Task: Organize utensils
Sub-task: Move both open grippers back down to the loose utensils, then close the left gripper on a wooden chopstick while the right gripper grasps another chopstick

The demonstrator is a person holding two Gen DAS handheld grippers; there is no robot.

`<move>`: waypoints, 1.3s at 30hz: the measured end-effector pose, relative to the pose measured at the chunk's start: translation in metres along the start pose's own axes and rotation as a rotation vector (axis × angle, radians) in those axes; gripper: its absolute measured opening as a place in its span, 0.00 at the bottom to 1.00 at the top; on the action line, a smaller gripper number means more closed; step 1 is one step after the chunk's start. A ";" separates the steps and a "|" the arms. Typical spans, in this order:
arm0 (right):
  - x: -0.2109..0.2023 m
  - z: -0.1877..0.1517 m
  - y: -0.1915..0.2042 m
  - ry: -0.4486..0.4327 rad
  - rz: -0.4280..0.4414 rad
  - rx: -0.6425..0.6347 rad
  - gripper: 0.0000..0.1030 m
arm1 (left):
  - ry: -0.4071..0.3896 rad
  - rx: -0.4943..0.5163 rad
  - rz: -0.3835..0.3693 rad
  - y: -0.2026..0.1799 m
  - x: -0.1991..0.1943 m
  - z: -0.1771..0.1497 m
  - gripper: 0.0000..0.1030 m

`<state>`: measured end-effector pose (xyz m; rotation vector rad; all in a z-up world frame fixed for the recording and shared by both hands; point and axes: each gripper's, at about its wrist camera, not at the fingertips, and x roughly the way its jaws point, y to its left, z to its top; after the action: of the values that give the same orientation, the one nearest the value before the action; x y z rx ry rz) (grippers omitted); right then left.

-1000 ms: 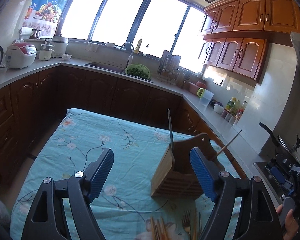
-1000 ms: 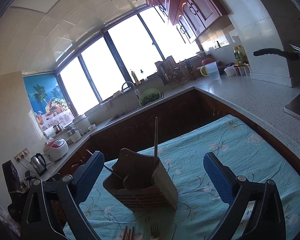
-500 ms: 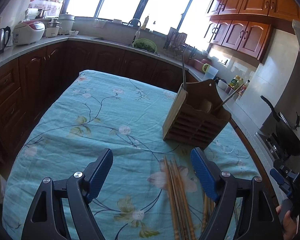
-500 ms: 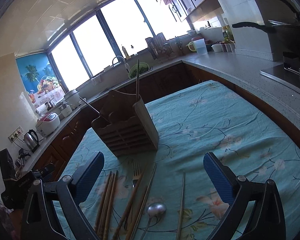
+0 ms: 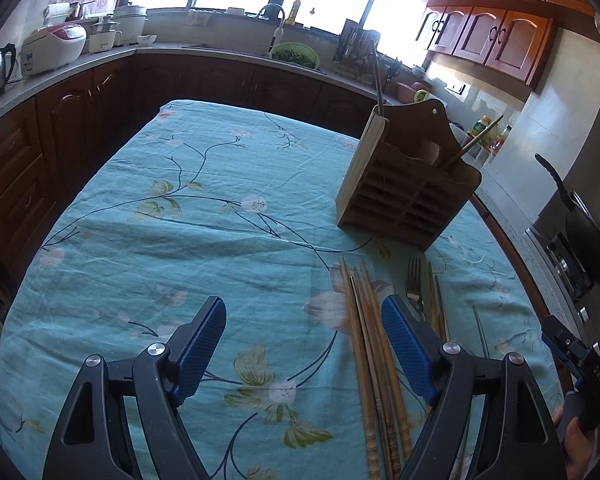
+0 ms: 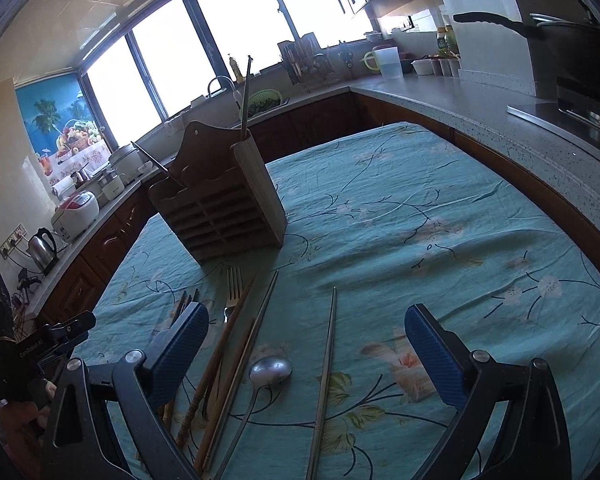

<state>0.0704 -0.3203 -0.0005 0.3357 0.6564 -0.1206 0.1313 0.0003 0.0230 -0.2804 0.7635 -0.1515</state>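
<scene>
Hovering released and empty over loose brown wooden chopsticks (image 5: 374,360), both the left gripper (image 5: 304,354) and right gripper (image 6: 306,354) seem about to pick 1 for the slatted wooden holder (image 5: 408,196) at upper right.

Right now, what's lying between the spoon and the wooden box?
In the right wrist view, a fork and chopsticks lie between the spoon and the wooden box.

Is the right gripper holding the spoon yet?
No, the right gripper is open, and the spoon lies on the tablecloth between its fingers.
</scene>
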 end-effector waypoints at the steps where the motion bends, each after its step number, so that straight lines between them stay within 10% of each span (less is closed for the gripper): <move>1: 0.002 0.000 0.000 0.005 -0.003 -0.003 0.96 | 0.008 0.003 0.001 -0.001 0.002 0.001 0.77; 18: 0.068 0.013 0.026 0.163 0.013 -0.071 0.39 | 0.154 0.101 0.004 -0.037 0.080 0.036 0.56; 35: 0.149 0.016 0.060 0.300 -0.082 -0.210 0.18 | 0.270 0.216 0.081 -0.056 0.164 0.050 0.26; 39: 0.155 0.015 0.067 0.288 -0.124 -0.273 0.08 | 0.248 0.291 0.110 -0.069 0.169 0.045 0.07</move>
<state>0.2153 -0.2633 -0.0666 0.0475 0.9680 -0.0999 0.2812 -0.0962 -0.0367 0.0582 0.9874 -0.1932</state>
